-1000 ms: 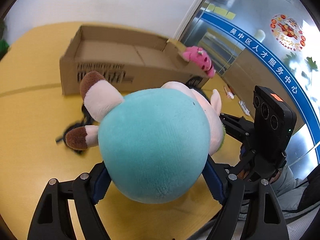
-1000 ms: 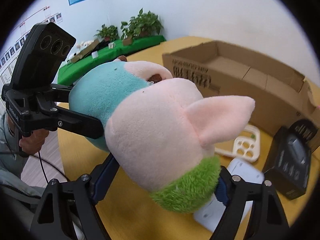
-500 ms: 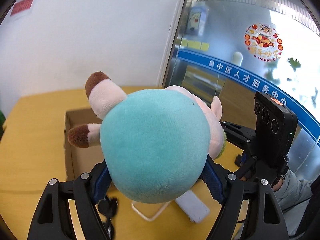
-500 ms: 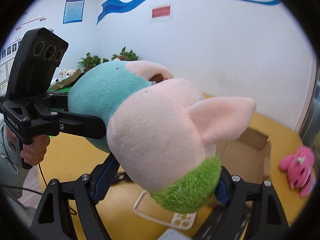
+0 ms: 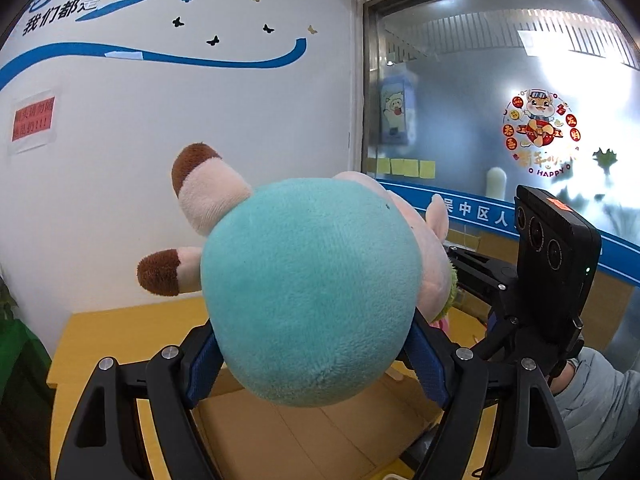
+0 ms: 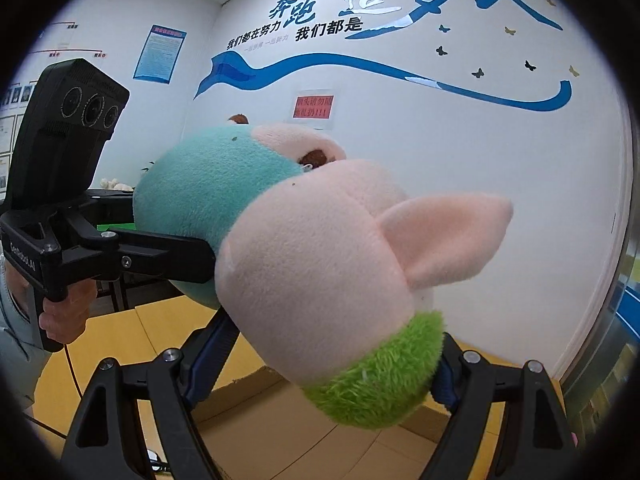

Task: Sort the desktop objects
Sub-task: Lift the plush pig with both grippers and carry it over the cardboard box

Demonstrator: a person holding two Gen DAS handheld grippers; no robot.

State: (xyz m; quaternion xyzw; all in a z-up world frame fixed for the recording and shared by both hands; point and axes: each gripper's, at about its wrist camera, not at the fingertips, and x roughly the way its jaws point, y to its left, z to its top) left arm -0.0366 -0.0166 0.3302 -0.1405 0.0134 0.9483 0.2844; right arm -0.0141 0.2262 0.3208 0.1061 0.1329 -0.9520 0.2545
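Left wrist view: left gripper spread wide yet clamped on the teal rump of the plush pig, blue pads pressing each flank; probably a two-handed carry because of the toy's bulk. Held aloft over the cardboard box. On the window sticker, "HAPPY" legible.

Right wrist view: right gripper likewise wide, gripping the pig's head by its green collar. Box flap directly below, likely the drop spot. Blue wall lettering legible: "我们都是".
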